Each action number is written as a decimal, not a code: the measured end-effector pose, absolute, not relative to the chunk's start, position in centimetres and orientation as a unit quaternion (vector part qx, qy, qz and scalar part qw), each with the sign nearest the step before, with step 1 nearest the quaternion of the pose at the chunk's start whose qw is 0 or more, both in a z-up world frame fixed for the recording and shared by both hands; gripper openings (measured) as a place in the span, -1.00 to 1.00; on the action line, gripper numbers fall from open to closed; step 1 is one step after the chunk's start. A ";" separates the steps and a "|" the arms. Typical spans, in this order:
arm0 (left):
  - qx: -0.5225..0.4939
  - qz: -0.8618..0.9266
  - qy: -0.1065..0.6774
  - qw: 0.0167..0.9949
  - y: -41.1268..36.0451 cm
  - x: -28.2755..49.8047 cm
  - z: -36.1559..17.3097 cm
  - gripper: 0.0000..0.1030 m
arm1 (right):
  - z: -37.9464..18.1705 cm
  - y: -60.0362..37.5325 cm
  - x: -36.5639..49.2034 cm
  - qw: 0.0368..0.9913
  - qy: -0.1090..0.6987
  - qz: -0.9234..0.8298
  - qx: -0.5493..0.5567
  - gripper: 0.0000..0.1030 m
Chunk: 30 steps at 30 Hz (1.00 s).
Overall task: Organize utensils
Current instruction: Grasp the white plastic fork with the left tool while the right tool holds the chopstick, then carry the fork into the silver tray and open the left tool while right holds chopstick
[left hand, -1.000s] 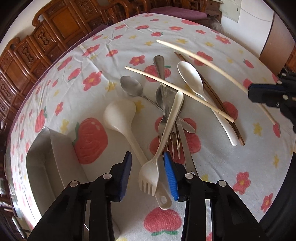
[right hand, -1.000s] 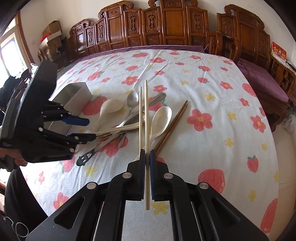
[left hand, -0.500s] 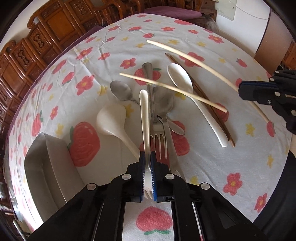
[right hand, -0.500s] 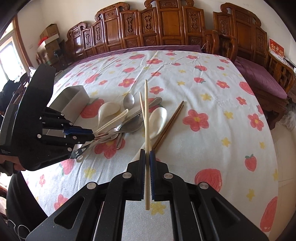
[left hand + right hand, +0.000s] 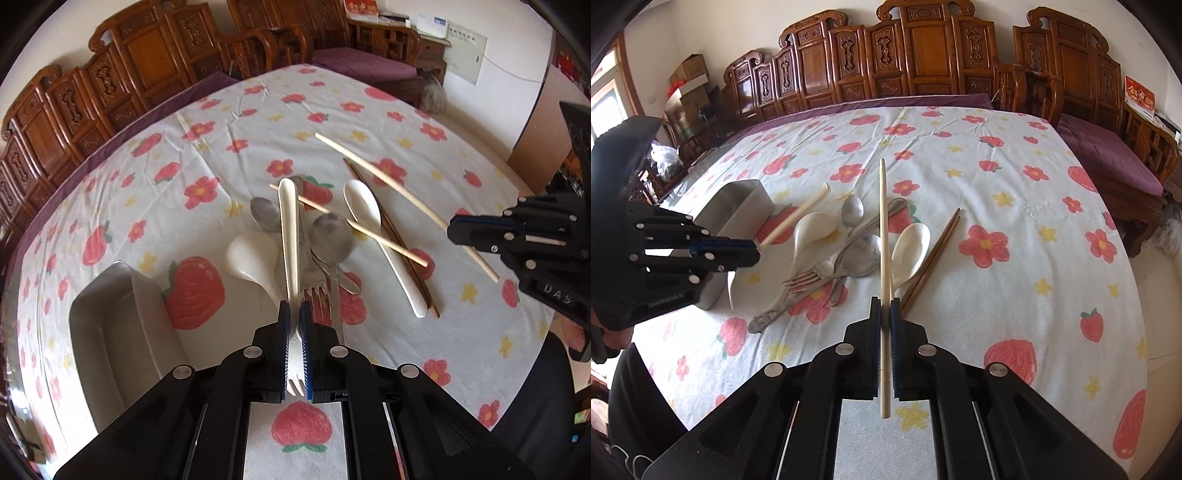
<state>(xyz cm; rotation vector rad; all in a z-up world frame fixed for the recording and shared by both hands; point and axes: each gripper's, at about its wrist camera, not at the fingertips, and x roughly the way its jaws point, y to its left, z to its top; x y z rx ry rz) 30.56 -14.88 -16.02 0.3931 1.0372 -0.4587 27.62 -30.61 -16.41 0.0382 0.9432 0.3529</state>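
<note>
Left wrist view:
- left gripper (image 5: 294, 345): jaws were clamped on the white fork (image 5: 289, 243), tines toward the camera, handle running up the frame centre.
- fork: sat clear above the pile, not touching the cloth (image 5: 155, 206).
- pile: centre frame; ladle (image 5: 251, 254), small spoon (image 5: 264, 214), big spoon (image 5: 330, 236), metal fork (image 5: 317, 295), white spoon (image 5: 373, 225), dark chopsticks (image 5: 399, 243).
- loose chopstick (image 5: 354, 225): lay diagonally across the pile.
- bin (image 5: 122, 332): metal, lower left, beside the pile.
- right gripper (image 5: 476, 236): right edge, a pale chopstick (image 5: 384, 177) through it, pointing upper left.

Right wrist view:
- right gripper (image 5: 885, 343): jaws were closed tight on the pale chopstick (image 5: 884, 229), which ran straight up frame centre, its butt sticking out toward the camera.
- left gripper (image 5: 738, 251): left edge, closed, white fork (image 5: 798, 216) handle angled out to upper right.
- bin (image 5: 738, 206): behind the left gripper, left of centre.
- pile: centre; ladle (image 5: 809, 232), metal fork (image 5: 807, 278), white spoon (image 5: 910, 247), dark chopsticks (image 5: 934, 254) at its right.
</note>
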 end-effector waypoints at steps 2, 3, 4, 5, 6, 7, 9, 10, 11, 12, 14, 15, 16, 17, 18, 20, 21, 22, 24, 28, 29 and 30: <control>0.174 -0.214 0.481 0.832 -14.3 30.4 -15.1 -0.90 | -16.2 -30.5 27.6 0.876 0.450 0.171 0.021 -0.89; 0.173 -0.213 0.478 0.835 -14.0 30.3 -14.8 -0.90 | -16.2 -30.4 27.5 0.876 0.450 0.172 0.023 -0.89; 0.170 -0.209 0.473 0.839 -13.6 30.2 -14.3 -0.90 | -16.1 -30.3 27.5 0.876 0.449 0.175 0.024 -0.89; 0.167 -0.208 0.471 0.841 -13.3 30.2 -14.0 -0.90 | -15.9 -30.1 27.4 0.877 0.447 0.176 0.024 -0.89; 0.162 -0.205 0.470 0.843 -12.9 30.1 -13.6 -0.90 | -15.7 -29.9 27.3 0.877 0.446 0.178 0.024 -0.89; 0.160 -0.203 0.468 0.845 -12.5 30.0 -13.4 -0.90 | -15.5 -29.6 27.2 0.877 0.445 0.180 0.024 -0.89; 0.154 -0.197 0.463 0.850 -11.6 29.9 -12.8 -0.90 | -15.1 -28.8 27.0 0.878 0.441 0.187 0.023 -0.89; 0.149 -0.193 0.460 0.854 -10.8 29.7 -12.5 -0.90 | -14.8 -28.3 26.8 0.878 0.439 0.190 0.020 -0.89; 0.146 -0.189 0.460 0.855 -10.3 29.7 -12.4 -0.90 | -14.6 -27.9 26.6 0.878 0.437 0.193 0.017 -0.89; 0.141 -0.184 0.459 0.858 -9.5 29.7 -12.3 -0.90 | -14.4 -27.3 26.5 0.879 0.435 0.197 0.013 -0.89; 0.136 -0.175 0.459 0.860 -8.2 29.7 -12.2 -0.90 | -14.0 -26.1 26.3 0.878 0.433 0.204 0.008 -0.89; 0.132 -0.170 0.459 0.862 -7.4 29.7 -12.1 -0.90 | -13.7 -25.4 26.2 0.879 0.430 0.208 0.004 -0.89; 0.129 -0.166 0.460 0.863 -6.7 29.7 -12.1 -0.90 | -13.5 -24.9 26.0 0.879 0.427 0.211 0.001 -0.89; 0.127 -0.161 0.460 0.864 -6.0 29.6 -12.1 -0.90 | -13.3 -24.3 25.9 0.879 0.425 0.215 0.000 -0.89; 0.124 -0.157 0.461 0.865 -5.3 29.6 -12.0 -0.90 | -13.0 -23.6 25.8 0.879 0.424 0.219 -0.002 -0.89; 0.118 -0.149 0.462 0.866 -4.1 29.6 -12.1 -0.90 | -12.7 -22.4 25.7 0.879 0.421 0.225 -0.004 -0.89; 0.115 -0.143 0.464 0.867 -3.3 29.7 -12.1 -0.90 | -12.7 -21.7 25.7 0.878 0.421 0.229 -0.002 -0.89; 0.112 -0.140 0.464 0.868 -2.6 29.7 -12.2 -0.89 | -12.6 -21.1 25.7 0.877 0.422 0.231 -0.001 -0.89; 0.101 -0.131 0.469 0.868 -1.1 29.7 -12.5 -0.90 | -12.6 -19.7 25.8 0.875 0.423 0.236 0.002 -0.89; 0.090 -0.115 0.476 0.867 1.0 29.8 -13.4 -0.89 | -12.5 -17.4 25.9 0.873 0.424 0.242 0.007 -0.89; 0.088 -0.111 0.478 0.867 1.4 29.8 -13.6 -0.89 | -12.4 -16.8 26.0 0.872 0.424 0.243 0.010 -0.89; 0.084 -0.109 0.479 0.867 1.7 29.8 -13.7 -0.89 | -12.3 -16.4 26.1 0.872 0.424 0.245 0.012 -0.89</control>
